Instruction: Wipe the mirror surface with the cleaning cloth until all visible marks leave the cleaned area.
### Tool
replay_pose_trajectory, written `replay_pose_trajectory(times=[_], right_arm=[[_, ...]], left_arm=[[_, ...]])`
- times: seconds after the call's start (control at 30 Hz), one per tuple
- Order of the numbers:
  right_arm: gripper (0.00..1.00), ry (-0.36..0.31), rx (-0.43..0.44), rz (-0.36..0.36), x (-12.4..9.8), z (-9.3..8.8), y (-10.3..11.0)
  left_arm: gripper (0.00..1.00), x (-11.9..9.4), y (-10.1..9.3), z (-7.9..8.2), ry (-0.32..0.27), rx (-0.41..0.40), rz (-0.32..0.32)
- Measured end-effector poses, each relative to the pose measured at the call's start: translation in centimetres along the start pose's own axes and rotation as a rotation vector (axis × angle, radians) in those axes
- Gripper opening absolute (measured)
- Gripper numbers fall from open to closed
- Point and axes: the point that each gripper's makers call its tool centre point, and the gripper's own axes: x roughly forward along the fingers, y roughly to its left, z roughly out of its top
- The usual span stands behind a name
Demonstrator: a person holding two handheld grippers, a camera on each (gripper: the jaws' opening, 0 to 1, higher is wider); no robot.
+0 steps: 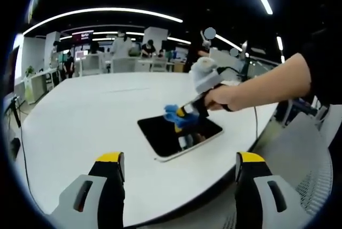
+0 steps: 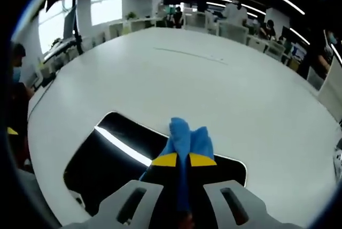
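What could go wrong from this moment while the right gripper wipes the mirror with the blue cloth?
1. The mirror lies flat near the edge of the white table, and the left gripper hangs open, away from it. A hard stroke might push the mirror toward the edge.
2. The right gripper pinches the blue cloth with only a small part past its tips. The hard tips might scratch the glass.

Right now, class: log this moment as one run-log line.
right tool: shut on blue cloth | cloth: on mirror | left tool: open, off mirror | table: white
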Motion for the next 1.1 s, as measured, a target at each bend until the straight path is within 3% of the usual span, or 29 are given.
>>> replay_pose_trajectory(times=[0.2,0.33,0.6,0.9,1.1], right_arm=[[0.01,0.005,0.001,0.020,0.6,0.6,1.2],[0.01,0.002,0.017,0.029,2.7,1.0,1.1],[0.01,-0.016,-0.025,0.079,5.4,2.5,3.4],[0.01,-0.038,-0.015,0.110,6.1,3.4,5.6],[0.01,-0.046,-0.030,0.121,6.1,3.6,7.2]], left_arm=[[0.85,0.0,0.0,0.0,-0.002,-0.002,-0.001],[0.84,0.0,-0.1,0.0,-0.003,-0.002,-0.001],[0.84,0.0,-0.1,0.1,-0.007,-0.004,-0.002],[0.85,-0.1,0.1,0.6,-0.043,-0.004,0.008],[0.85,-0.1,0.1,0.4,-0.031,-0.007,0.005]])
